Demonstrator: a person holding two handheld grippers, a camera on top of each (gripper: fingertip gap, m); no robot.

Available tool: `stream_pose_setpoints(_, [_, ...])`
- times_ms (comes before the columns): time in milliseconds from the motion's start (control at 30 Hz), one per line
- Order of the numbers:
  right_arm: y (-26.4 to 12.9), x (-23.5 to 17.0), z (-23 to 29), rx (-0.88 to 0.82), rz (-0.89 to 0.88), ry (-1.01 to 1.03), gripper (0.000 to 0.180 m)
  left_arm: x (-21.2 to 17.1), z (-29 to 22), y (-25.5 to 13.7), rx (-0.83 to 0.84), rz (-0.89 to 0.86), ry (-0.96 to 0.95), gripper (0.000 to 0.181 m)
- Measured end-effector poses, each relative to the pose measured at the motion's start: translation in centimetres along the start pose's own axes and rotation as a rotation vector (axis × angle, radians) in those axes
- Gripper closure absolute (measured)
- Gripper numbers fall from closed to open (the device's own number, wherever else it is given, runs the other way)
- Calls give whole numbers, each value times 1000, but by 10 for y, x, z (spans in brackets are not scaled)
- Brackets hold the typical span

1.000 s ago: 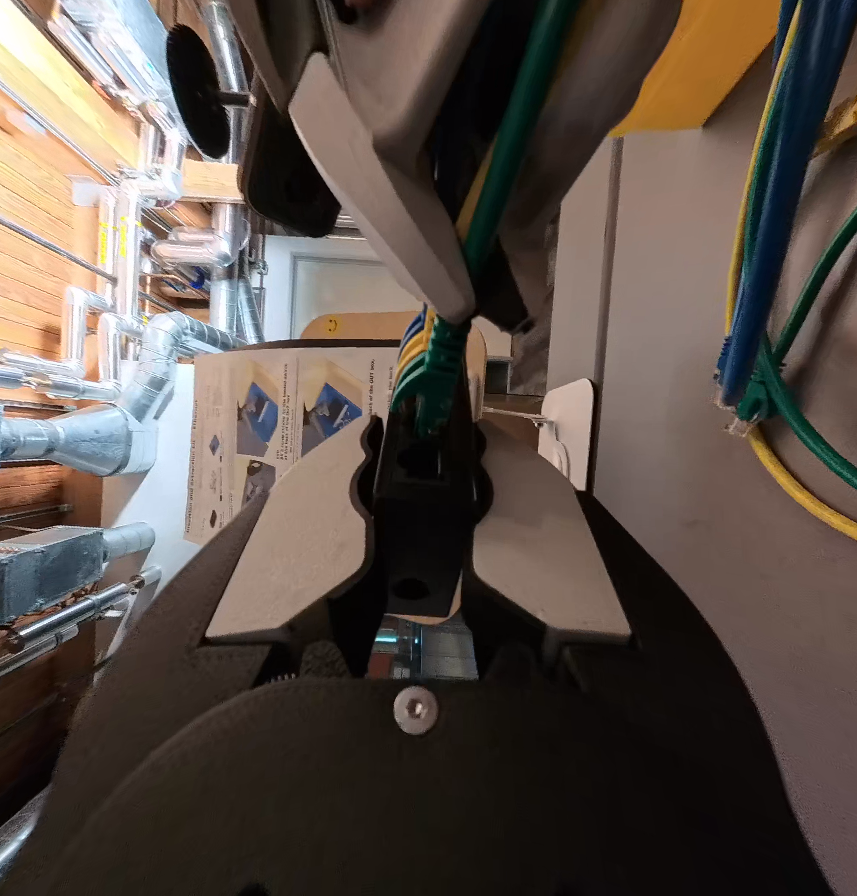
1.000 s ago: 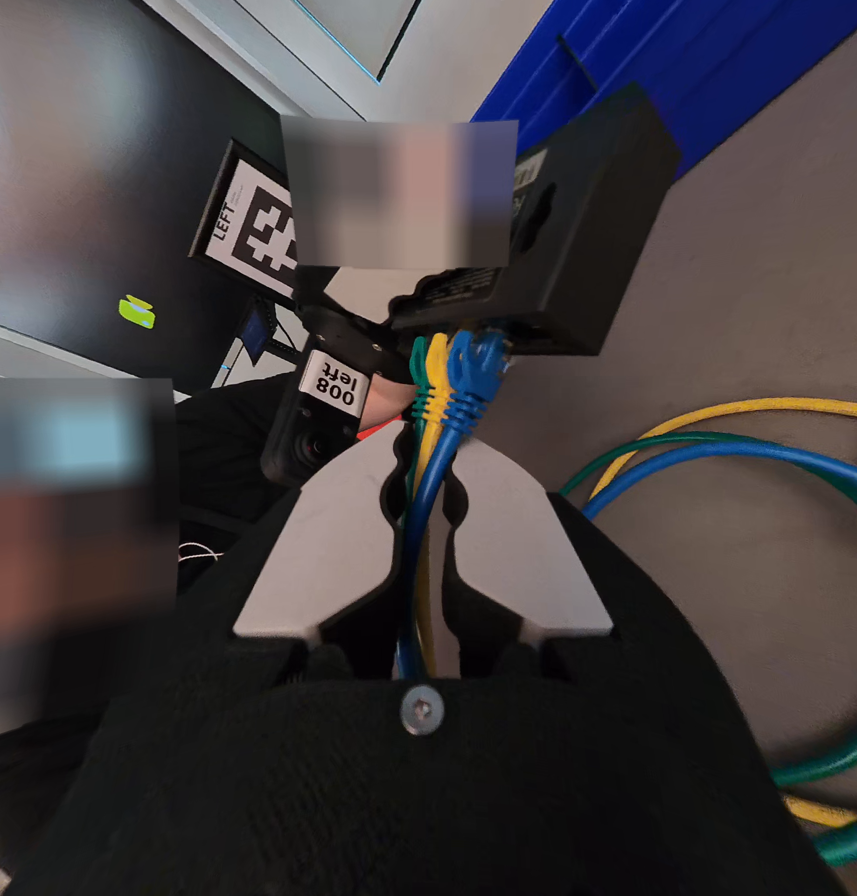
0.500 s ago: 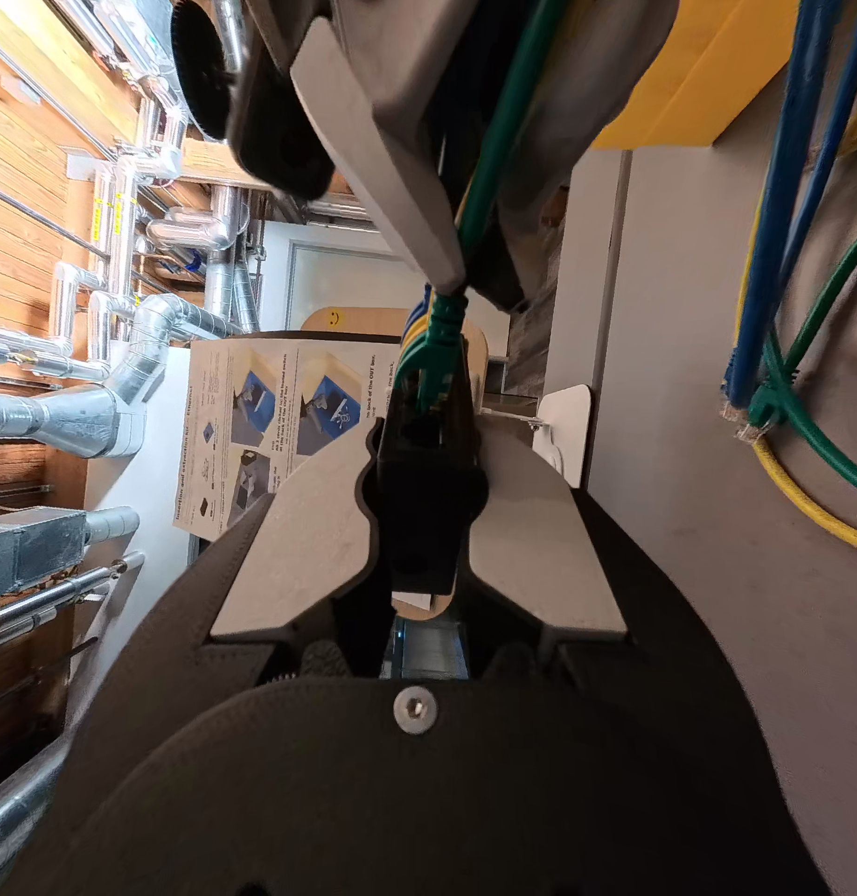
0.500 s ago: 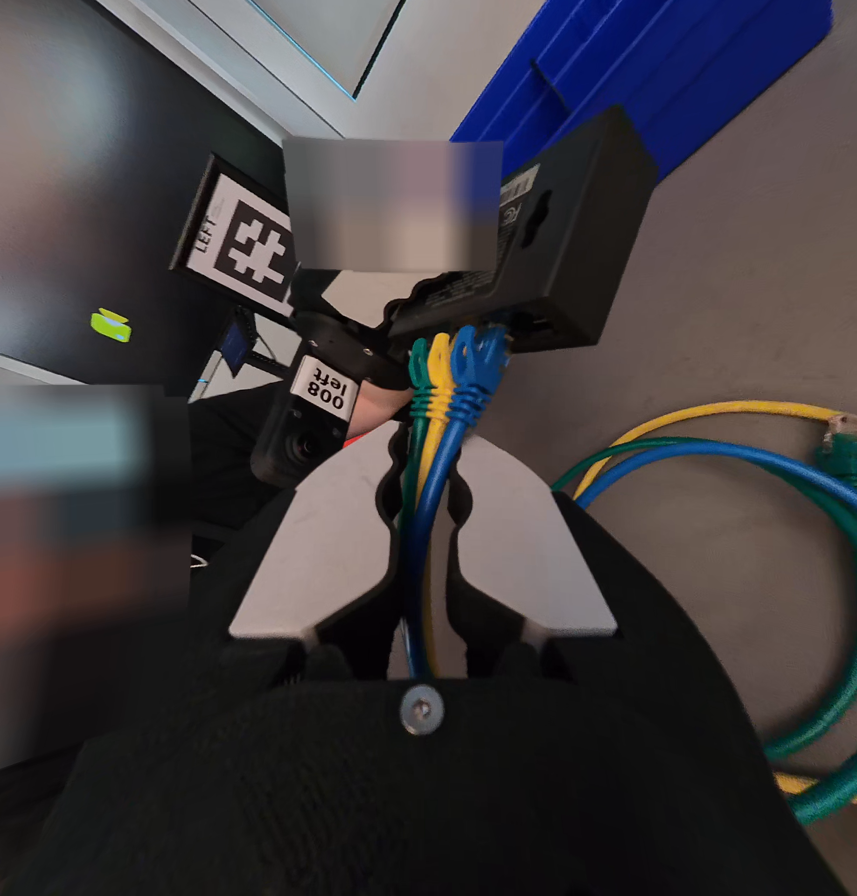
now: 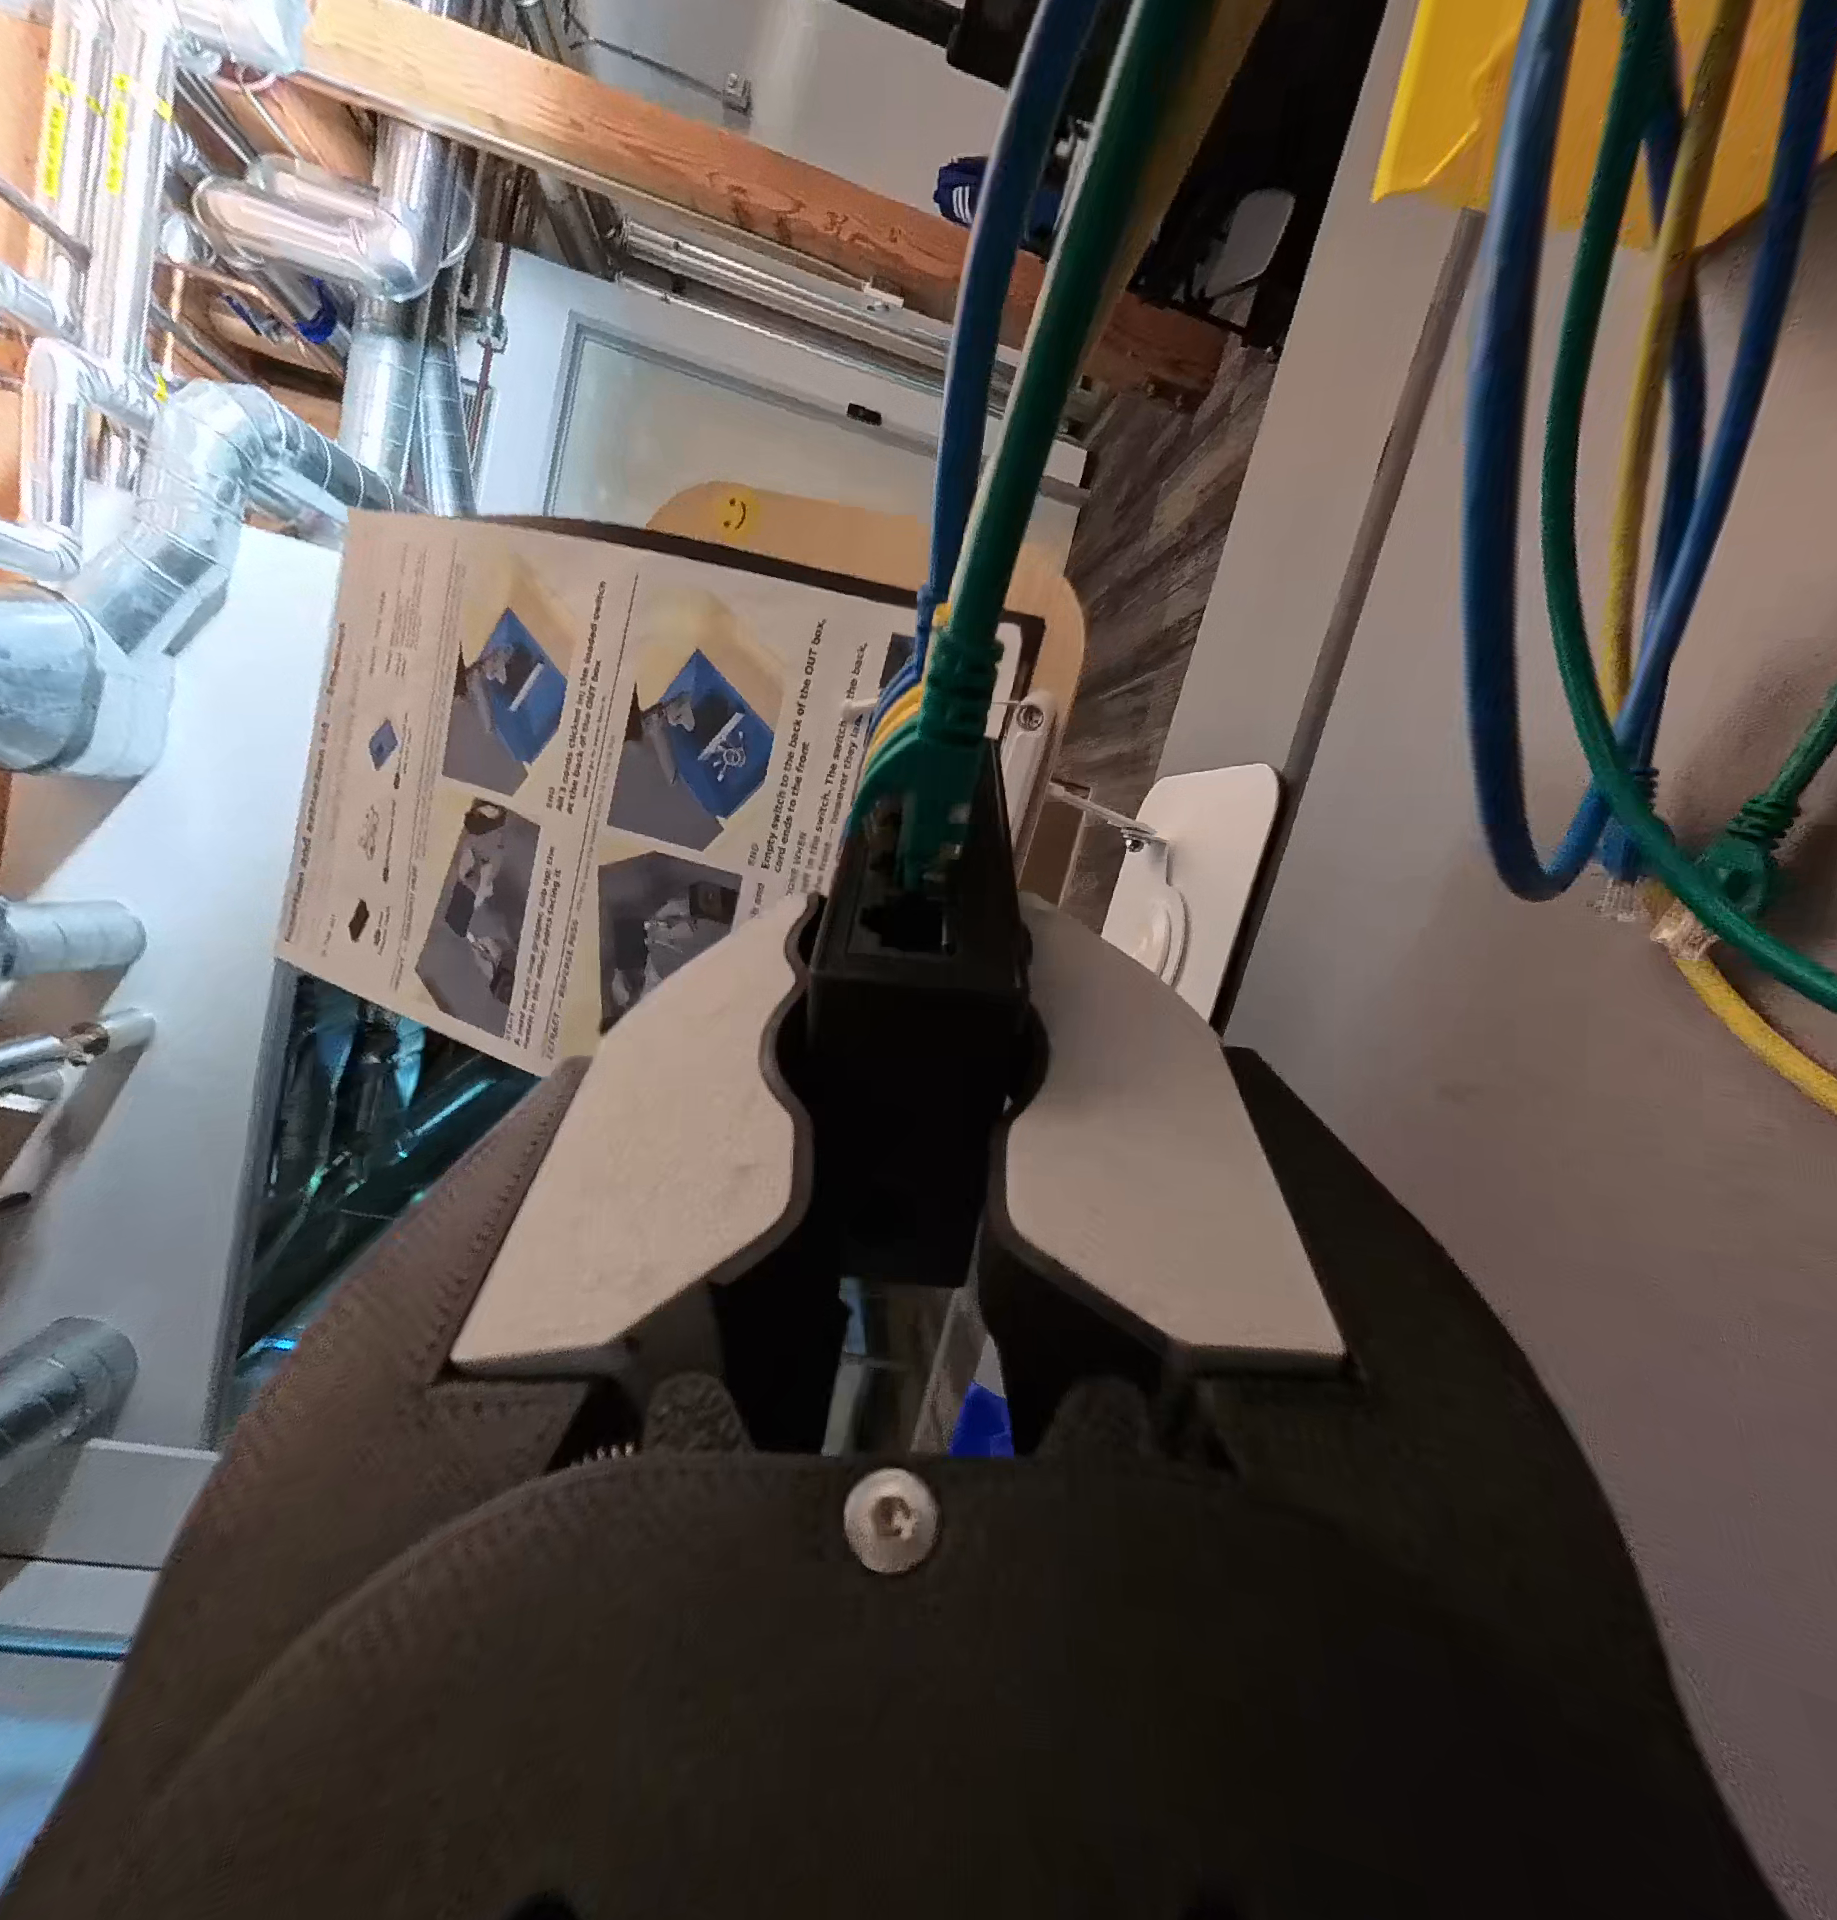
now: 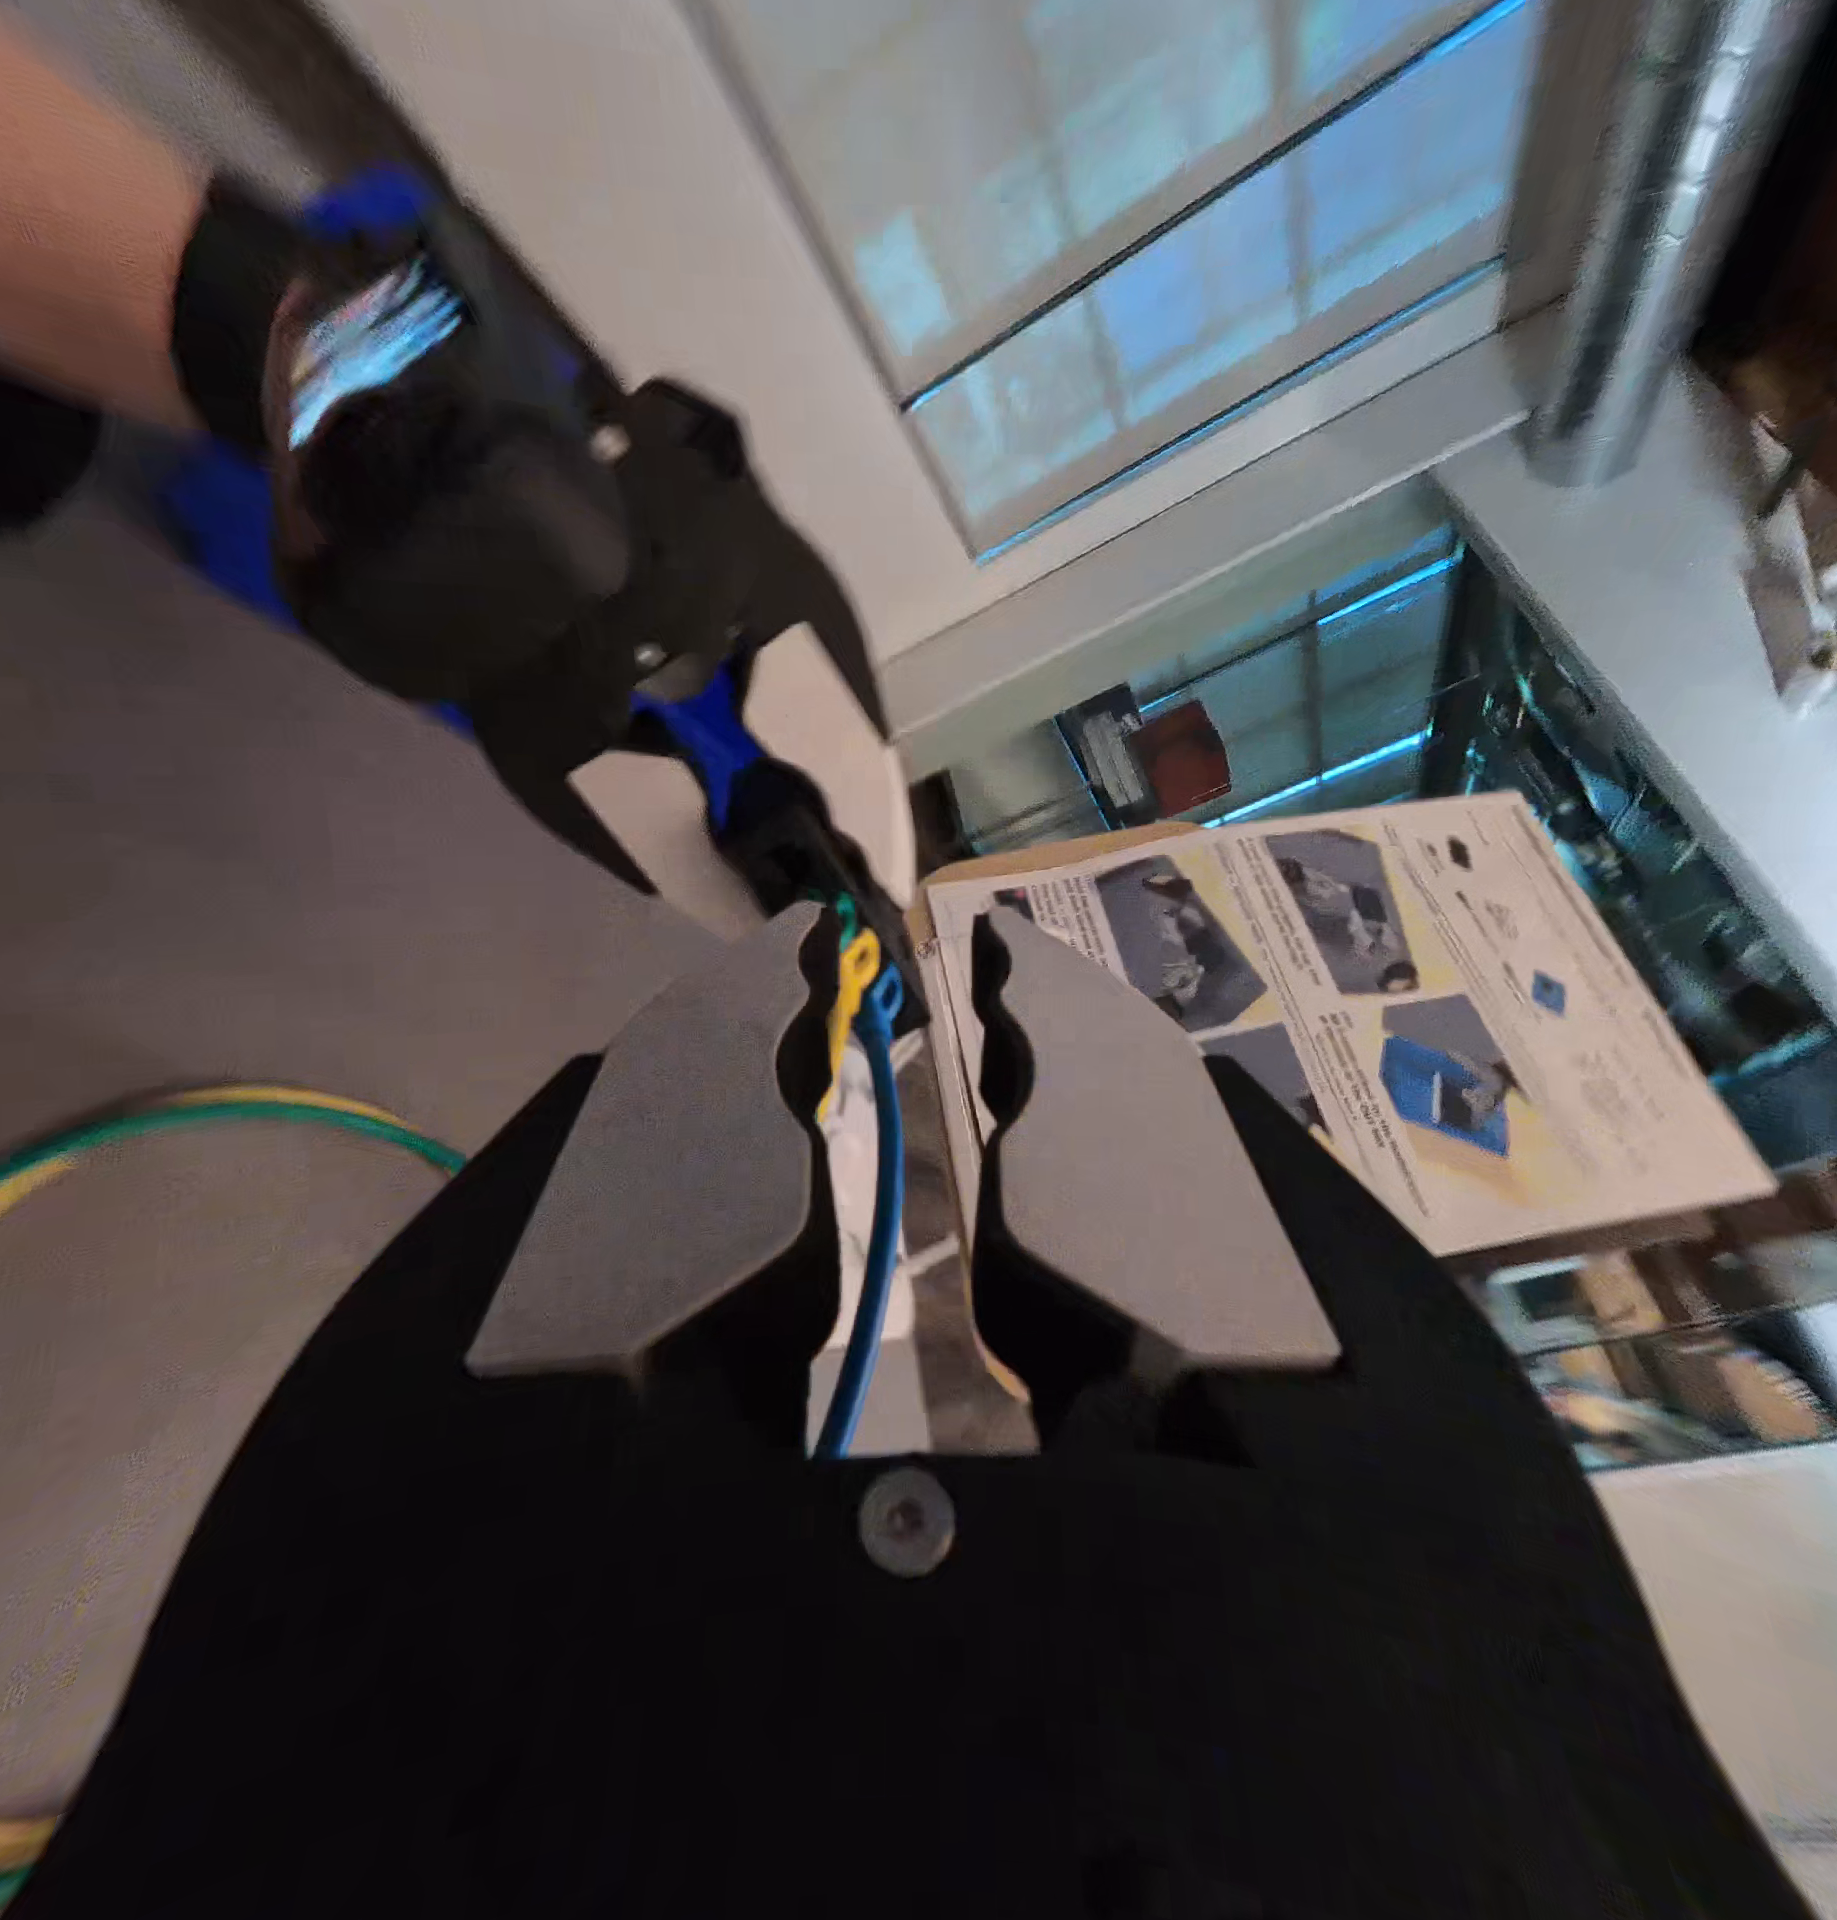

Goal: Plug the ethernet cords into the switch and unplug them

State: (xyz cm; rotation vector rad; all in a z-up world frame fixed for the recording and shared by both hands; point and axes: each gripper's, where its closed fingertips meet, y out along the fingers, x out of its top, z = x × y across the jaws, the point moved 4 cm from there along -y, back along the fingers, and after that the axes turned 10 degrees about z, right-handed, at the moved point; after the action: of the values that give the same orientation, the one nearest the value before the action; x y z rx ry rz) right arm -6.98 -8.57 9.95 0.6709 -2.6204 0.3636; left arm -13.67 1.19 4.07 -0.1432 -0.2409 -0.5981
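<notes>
Switch [image 5: 919, 1049] sits clamped between both fingers of the left gripper [image 5: 916, 956], its port face turned forward and away from the camera. Green cord [image 5: 1007, 488] plugs into that face, with yellow and blue plugs packed just beside it; 1 port nearer the fingers is bare. Loose cord ends [image 5: 1662, 883] hang well to the right of the switch against the grey surface [image 5: 1516, 1195]. Right gripper [image 6: 898, 930] points toward the switch with its jaws parted, gripping nothing; a blue cord [image 6: 878, 1195] runs through the gap, touching neither finger that can be seen. Beyond the switch stands a printed instruction sheet [image 5: 540, 790]. A bare forearm [image 6: 52, 270] reaches in behind the left gripper.
</notes>
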Motion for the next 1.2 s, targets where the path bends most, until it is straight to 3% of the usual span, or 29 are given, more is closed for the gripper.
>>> stream_pose_setpoints(167, [31, -13, 30, 47, 169, -187, 154, 8, -9, -2, -10, -5, 58, 152])
stream_pose_setpoints(333, [47, -26, 34, -16, 290, -293, 155, 14, -10, -5, -12, -16, 74, 152])
stream_pose_setpoints(1200, [43, -21, 35, -97, 175, -292, 164, 25, -8, -14, -57, -65, 67, 151])
